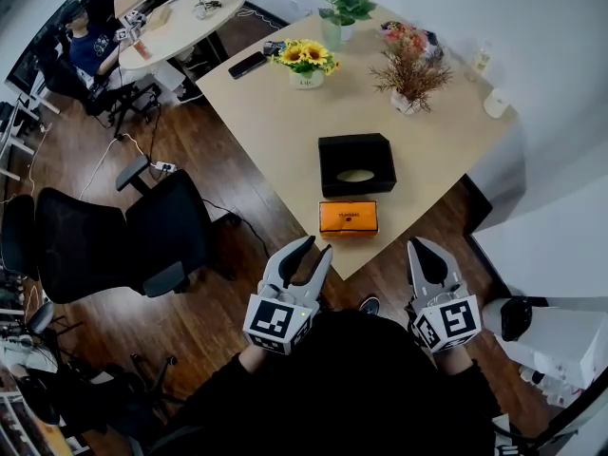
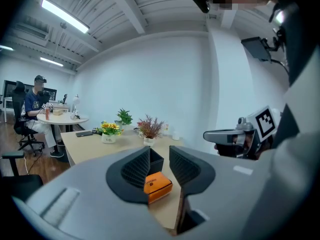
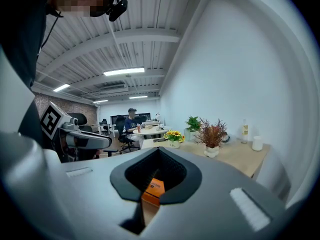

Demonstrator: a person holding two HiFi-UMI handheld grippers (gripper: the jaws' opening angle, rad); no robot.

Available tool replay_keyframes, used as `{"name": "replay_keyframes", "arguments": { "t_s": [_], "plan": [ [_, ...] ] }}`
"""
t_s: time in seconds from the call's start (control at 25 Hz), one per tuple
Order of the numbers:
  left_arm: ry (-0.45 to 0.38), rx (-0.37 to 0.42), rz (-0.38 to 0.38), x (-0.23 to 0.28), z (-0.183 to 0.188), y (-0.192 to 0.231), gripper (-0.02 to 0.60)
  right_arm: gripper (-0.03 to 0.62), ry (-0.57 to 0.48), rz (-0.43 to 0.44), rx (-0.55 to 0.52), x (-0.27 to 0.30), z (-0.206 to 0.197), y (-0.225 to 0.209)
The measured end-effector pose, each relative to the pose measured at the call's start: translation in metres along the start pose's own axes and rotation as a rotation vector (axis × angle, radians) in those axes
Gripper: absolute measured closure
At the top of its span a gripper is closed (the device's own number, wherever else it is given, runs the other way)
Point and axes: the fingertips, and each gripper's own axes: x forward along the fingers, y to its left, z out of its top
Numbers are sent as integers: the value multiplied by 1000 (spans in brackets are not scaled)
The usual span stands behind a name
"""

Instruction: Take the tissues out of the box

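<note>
- The light wooden table (image 1: pixel 275 122) fills the upper middle of the head view, its near corner pointing toward the bottom of the frame.
- Black office chairs (image 1: pixel 85 240) stand on the dark floor at the left of the frame.
- The left gripper (image 1: pixel 316 247) hangs at lower centre, off the table, jaws a little apart with nothing between them.
- The right gripper (image 1: pixel 421 248) hangs at lower right, jaws pressed together and empty.
- The black tissue box (image 1: pixel 356 162) lies flat at the frame's centre, its pale oval opening facing up.
- An orange pack (image 1: pixel 348 218) lies just below the box, near the table's edge.
- A pot of sunflowers (image 1: pixel 306 62) stands above the box, well apart from it.
</note>
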Motion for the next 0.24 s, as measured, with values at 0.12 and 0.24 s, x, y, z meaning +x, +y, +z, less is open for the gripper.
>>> {"name": "replay_keyframes", "arguments": {
  "t_s": [0.12, 0.24],
  "plan": [
    [-1, -5, 2, 0, 0, 4, 480, 594, 3, 2, -6, 3, 0, 2],
    [24, -5, -3, 1, -3, 8, 480, 594, 8, 9, -10, 7, -1, 5]
  ]
}}
